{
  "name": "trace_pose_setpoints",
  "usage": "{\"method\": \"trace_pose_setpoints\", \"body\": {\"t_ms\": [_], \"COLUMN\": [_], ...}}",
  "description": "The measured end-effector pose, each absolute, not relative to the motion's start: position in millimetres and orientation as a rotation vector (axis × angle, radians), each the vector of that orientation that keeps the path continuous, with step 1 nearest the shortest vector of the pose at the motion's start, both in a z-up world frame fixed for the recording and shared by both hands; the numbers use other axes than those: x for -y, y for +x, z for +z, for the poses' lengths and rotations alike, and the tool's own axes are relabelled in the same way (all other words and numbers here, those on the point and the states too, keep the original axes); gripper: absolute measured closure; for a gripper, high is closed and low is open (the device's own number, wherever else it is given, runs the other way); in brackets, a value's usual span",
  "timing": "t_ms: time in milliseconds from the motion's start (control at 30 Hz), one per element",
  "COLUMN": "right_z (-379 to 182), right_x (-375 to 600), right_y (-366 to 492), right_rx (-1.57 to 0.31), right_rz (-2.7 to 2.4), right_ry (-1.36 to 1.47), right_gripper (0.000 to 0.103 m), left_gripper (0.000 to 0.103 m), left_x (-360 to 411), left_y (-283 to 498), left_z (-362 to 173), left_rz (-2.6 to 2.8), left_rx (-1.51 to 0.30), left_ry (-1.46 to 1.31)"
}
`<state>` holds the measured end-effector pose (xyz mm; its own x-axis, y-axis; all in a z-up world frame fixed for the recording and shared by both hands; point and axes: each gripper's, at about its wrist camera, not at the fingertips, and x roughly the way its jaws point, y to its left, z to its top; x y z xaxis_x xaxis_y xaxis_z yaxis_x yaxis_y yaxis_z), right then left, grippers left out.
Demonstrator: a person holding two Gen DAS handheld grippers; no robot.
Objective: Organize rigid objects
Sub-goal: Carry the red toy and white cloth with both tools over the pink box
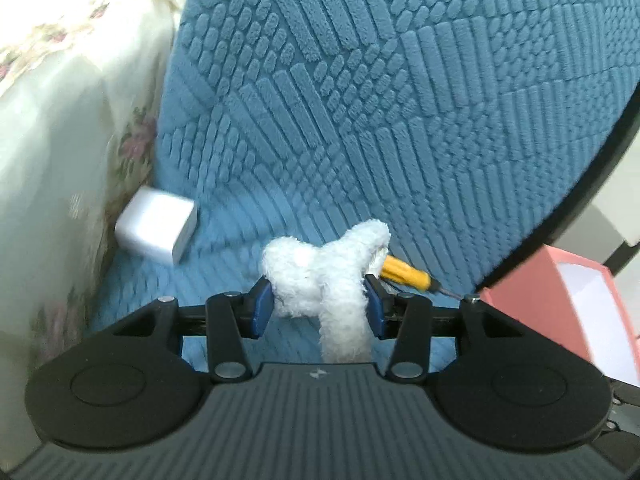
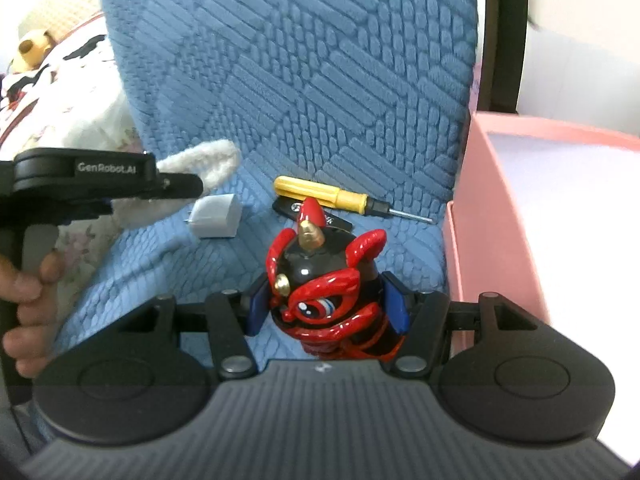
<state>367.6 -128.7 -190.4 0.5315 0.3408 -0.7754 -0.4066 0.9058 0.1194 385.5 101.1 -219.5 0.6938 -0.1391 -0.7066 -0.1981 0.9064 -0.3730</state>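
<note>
Glossy red-and-black horned figurine (image 2: 328,280) sits pinched between the pads of the right hand-held gripper (image 2: 326,310), above the blue textured chair cushion (image 2: 320,80) and just beside the pink box (image 2: 492,208). The left hand-held gripper (image 1: 320,306) pinches a white fluffy toy (image 1: 324,272). A yellow screwdriver (image 2: 332,196) and white charger cube (image 2: 216,216) lie ahead. The slick, rounded figurine could twist out if the grip slackens.

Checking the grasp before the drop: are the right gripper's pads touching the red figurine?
Touching. In the right wrist view, the right gripper has both blue pads pressed against the sides of the red figurine, with no gap showing.
</note>
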Motion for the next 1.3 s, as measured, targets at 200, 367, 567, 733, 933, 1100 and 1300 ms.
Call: {"method": "trace_pose_setpoints", "body": {"t_ms": [200,367,567,733,933,1100,1300], "right_z": [-155,-127,-97,-73,-51,-38,-20], "right_x": [140,151,167,178,190,199,218], "right_y": [341,308,268,240,217,209,208], "right_rx": [-0.882,-0.865,-0.863,-0.855,-0.853,-0.835,-0.803], "right_rz": [0.47,0.458,0.455,0.463,0.459,0.454,0.442], "right_ry": [-0.073,-0.073,-0.044,-0.036,-0.027,-0.03,-0.048], "right_gripper": [0.042,0.042,0.042,0.042,0.042,0.042,0.042], "left_gripper": [0.051,0.051,0.051,0.051,0.05,0.051,0.051], "left_x": [-80,-73,-70,-57,-37,-23,0], "left_y": [332,288,234,202,173,164,165], "left_z": [-186,-177,-148,-128,-113,-102,-85], "left_rz": [0.03,0.03,0.046,0.066,0.058,0.063,0.042], "left_rx": [-0.781,-0.791,-0.771,-0.768,-0.781,-0.794,-0.774], "left_ry": [-0.45,-0.525,-0.567,-0.555,-0.537,-0.526,-0.513]}}
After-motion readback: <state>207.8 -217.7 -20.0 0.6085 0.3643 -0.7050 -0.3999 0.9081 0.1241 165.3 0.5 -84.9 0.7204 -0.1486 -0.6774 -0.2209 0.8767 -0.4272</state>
